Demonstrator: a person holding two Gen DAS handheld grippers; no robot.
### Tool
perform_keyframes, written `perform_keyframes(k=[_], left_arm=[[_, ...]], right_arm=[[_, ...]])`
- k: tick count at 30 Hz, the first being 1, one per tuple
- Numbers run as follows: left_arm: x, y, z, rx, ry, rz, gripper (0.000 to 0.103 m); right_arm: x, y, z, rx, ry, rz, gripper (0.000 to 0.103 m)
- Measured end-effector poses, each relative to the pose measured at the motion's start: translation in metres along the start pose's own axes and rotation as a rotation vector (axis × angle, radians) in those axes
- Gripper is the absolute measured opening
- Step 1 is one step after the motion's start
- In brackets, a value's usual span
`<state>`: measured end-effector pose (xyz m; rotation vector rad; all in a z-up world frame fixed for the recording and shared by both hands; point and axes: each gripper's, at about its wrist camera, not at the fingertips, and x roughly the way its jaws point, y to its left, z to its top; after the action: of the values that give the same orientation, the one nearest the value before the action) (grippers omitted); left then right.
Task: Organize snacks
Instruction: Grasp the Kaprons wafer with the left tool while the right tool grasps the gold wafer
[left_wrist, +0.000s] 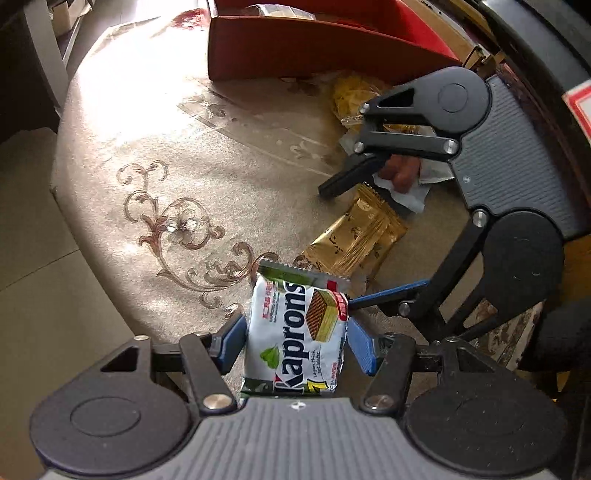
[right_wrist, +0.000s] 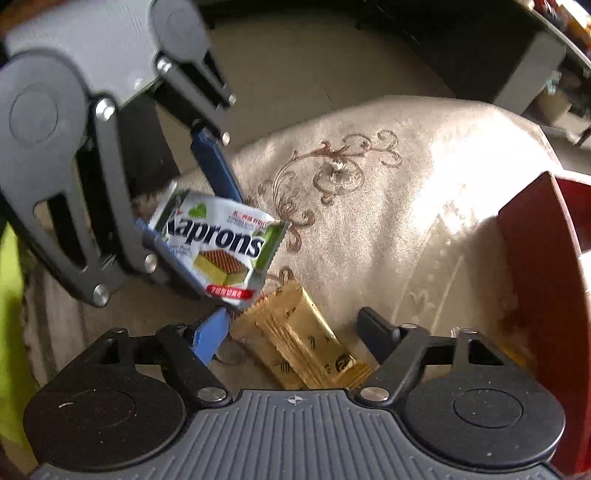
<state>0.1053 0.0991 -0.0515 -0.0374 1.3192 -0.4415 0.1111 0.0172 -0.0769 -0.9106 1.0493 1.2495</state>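
A white and green Kaprons wafer pack sits between the blue pads of my left gripper, which is shut on it and holds it above the table. In the right wrist view the same pack hangs tilted in the left gripper at the upper left. A gold snack packet lies flat on the table. My right gripper stands open over it, one finger on each side and neither touching. From the left wrist view the right gripper spans the gold packet.
A red box stands at the back of the round table, with its wall at the right edge of the right wrist view. Yellow packets and a white packet lie near it. The cream patterned tablecloth ends at the left, with floor beyond.
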Motion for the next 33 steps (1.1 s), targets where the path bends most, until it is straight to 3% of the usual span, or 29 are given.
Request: perform_keyframes(k=[8,12,17,23,25,27,33], left_arm=[[0.001,-0.010,0.002,0.026,0.000,0.044,0.058],[0.007,-0.030,0.000,0.103,-0.006,0.121,0.062],[0.016,-0.052,-0.006,0.207,-0.019,0.224,0.068],[0.016,-0.049,-0.005,0.177,-0.027,0.242,0.073],[0.014,-0.047,-0.006,0.166,-0.028,0.236,0.069],[0.013,-0.049,-0.006,0.153,-0.035,0.232,0.058],[0.016,-0.062,-0.011,0.144,-0.063,0.258,0.055]], right_arm=[[-0.011,0.039,-0.034,0.150,0.017,-0.040,0.078],[-0.016,0.054,-0.046,0.274,0.004,-0.083,0.067],[-0.015,0.060,-0.050,0.397,-0.064,-0.177,0.067],[-0.015,0.061,-0.053,0.468,-0.093,-0.211,0.068],[-0.015,0.065,-0.053,0.476,-0.089,-0.216,0.054],[-0.018,0.069,-0.055,0.487,-0.082,-0.211,0.047],[-0.040,0.075,-0.084,0.609,-0.075,-0.257,0.046]])
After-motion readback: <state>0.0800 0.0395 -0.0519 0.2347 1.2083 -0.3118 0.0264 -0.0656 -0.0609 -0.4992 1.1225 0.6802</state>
